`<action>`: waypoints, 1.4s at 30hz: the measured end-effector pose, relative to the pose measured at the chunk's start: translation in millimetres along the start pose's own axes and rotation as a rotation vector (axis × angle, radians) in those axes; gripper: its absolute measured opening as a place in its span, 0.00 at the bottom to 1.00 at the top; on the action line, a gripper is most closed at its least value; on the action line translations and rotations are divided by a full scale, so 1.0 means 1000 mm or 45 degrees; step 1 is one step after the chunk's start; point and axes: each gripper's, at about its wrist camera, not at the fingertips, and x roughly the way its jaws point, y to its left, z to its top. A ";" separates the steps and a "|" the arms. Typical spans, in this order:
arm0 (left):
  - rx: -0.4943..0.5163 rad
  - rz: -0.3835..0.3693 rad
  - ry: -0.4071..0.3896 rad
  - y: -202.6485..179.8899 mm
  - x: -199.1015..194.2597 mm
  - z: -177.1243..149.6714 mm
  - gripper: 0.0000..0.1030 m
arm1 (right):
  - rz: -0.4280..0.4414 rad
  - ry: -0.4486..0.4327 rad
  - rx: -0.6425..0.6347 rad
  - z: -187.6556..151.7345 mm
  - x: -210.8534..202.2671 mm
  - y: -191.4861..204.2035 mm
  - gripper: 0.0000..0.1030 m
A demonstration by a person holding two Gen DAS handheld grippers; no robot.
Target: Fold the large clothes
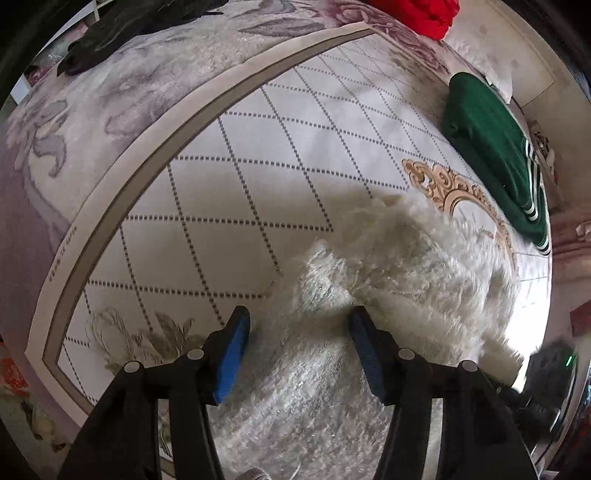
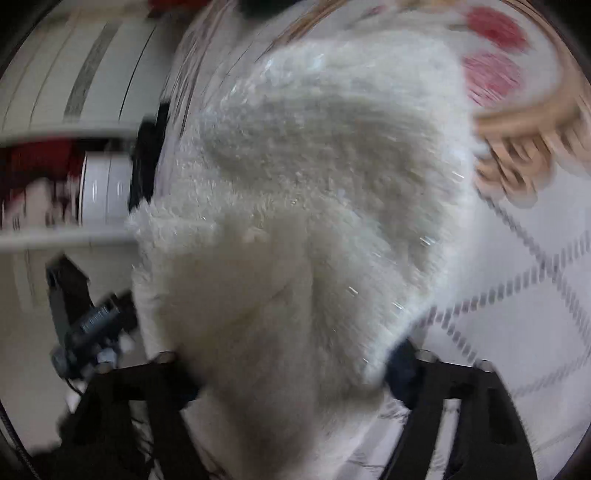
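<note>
Right wrist view is smeared by motion blur, so edges and small details are hard to read. A white fluffy garment (image 2: 295,206) fills the middle of it, a thick shaggy pile bunched into a rounded heap that runs down between the fingers of the right gripper (image 2: 291,373). The fleece covers the left finger almost entirely and only the dark tip of the right finger (image 2: 402,365) pokes out beside it; whether the pads press on the cloth I cannot tell. To the left, a dark device with cables (image 2: 85,332) sits low and out of focus, and what it is stays unclear.

Left wrist view is sharper. The same white fluffy garment (image 1: 388,280) lies on a bedspread (image 1: 240,177), a smooth pale cloth quilted in dotted diamond lines with a grey border band and a gold scroll ornament partly hidden under the fleece. The left gripper (image 1: 299,325) stands over the garment with its blue-padded fingers (image 1: 232,354) apart, fleece lying between them but neither pad closed on it. A folded green garment with white stripes (image 1: 495,155) rests near the far right edge. A red cloth (image 1: 417,14) and a black cloth (image 1: 110,33) are cut off at the top.
</note>
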 end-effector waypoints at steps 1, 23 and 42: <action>0.000 -0.018 -0.006 0.000 -0.003 0.004 0.54 | 0.032 -0.038 0.098 -0.010 -0.007 -0.008 0.62; -0.028 -0.103 0.120 -0.077 -0.028 -0.057 0.68 | -0.461 0.069 -0.063 -0.043 -0.126 0.001 0.75; 0.590 -0.085 0.127 -0.142 0.020 -0.123 0.00 | -0.192 0.277 0.041 -0.040 -0.015 -0.016 0.47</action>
